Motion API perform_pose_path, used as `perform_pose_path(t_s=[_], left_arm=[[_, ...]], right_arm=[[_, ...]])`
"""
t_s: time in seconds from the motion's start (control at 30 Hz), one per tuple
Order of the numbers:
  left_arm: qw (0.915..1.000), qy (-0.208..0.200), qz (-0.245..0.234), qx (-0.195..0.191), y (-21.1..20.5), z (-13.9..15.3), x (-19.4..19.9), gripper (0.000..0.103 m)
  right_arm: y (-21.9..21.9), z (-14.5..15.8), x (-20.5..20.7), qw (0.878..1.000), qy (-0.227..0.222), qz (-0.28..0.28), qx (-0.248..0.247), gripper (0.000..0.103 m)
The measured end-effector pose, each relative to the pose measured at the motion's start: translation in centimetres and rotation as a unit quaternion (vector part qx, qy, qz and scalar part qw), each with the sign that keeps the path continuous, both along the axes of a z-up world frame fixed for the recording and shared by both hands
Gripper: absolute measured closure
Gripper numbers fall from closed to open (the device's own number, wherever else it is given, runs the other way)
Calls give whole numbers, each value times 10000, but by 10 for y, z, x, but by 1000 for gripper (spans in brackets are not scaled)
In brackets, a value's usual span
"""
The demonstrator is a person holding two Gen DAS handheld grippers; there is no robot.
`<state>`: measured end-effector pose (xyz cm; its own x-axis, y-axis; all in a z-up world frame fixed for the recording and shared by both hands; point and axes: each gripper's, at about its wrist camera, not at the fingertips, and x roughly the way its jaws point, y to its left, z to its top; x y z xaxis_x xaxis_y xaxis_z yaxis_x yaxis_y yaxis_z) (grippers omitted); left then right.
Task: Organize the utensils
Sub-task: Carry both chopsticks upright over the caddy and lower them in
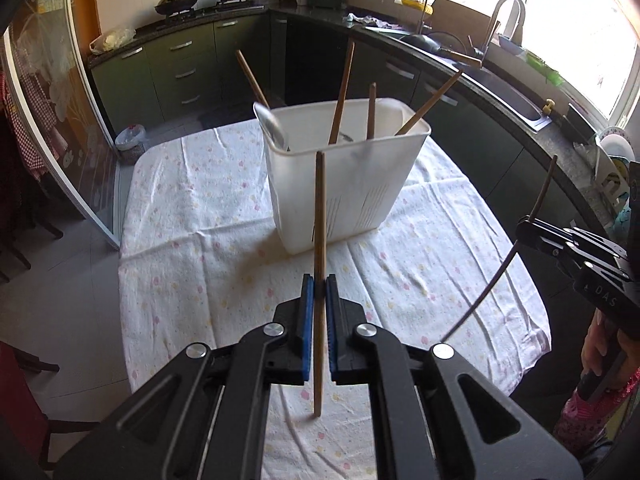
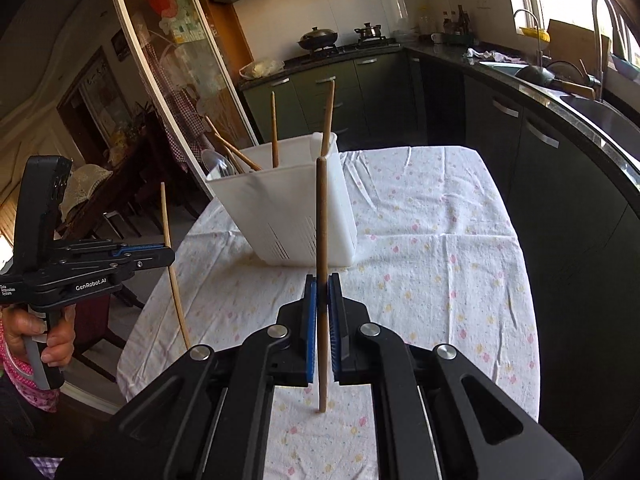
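A white plastic utensil holder (image 1: 352, 184) stands on the table and holds several wooden chopsticks (image 1: 342, 92) and a metal spoon (image 1: 274, 128). My left gripper (image 1: 319, 292) is shut on a wooden chopstick (image 1: 319, 216), held upright in front of the holder. My right gripper (image 2: 322, 296) is shut on another wooden chopstick (image 2: 321, 216), also upright, near the holder (image 2: 288, 208). The right gripper also shows at the right of the left wrist view (image 1: 528, 226). The left gripper shows at the left of the right wrist view (image 2: 170, 256).
The table carries a white flowered cloth (image 1: 208, 216). Dark green kitchen cabinets (image 1: 180, 68) and a counter with a sink (image 1: 508, 92) run behind and to the right. A glass sliding door (image 1: 52, 120) stands at the left.
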<state>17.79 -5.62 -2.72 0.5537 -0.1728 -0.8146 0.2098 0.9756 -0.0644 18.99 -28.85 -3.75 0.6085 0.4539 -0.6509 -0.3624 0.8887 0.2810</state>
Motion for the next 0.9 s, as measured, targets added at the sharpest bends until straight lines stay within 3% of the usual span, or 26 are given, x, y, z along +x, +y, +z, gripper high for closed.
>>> perform_pose_path(t_s=[0.3, 0.67, 0.9], left_arm=[[9971, -743, -122, -113, -12, 72, -3, 97], [9866, -1621, -118, -125, -26, 156, 1, 97], [9835, -1806, 84, -50, -24, 172, 24, 97]], right_arm=[[16, 81, -1, 9969, -784, 24, -21, 96], [41, 179, 12, 9868, -1614, 96, -21, 96], [58, 204, 53, 9842, -1768, -111, -62, 96]])
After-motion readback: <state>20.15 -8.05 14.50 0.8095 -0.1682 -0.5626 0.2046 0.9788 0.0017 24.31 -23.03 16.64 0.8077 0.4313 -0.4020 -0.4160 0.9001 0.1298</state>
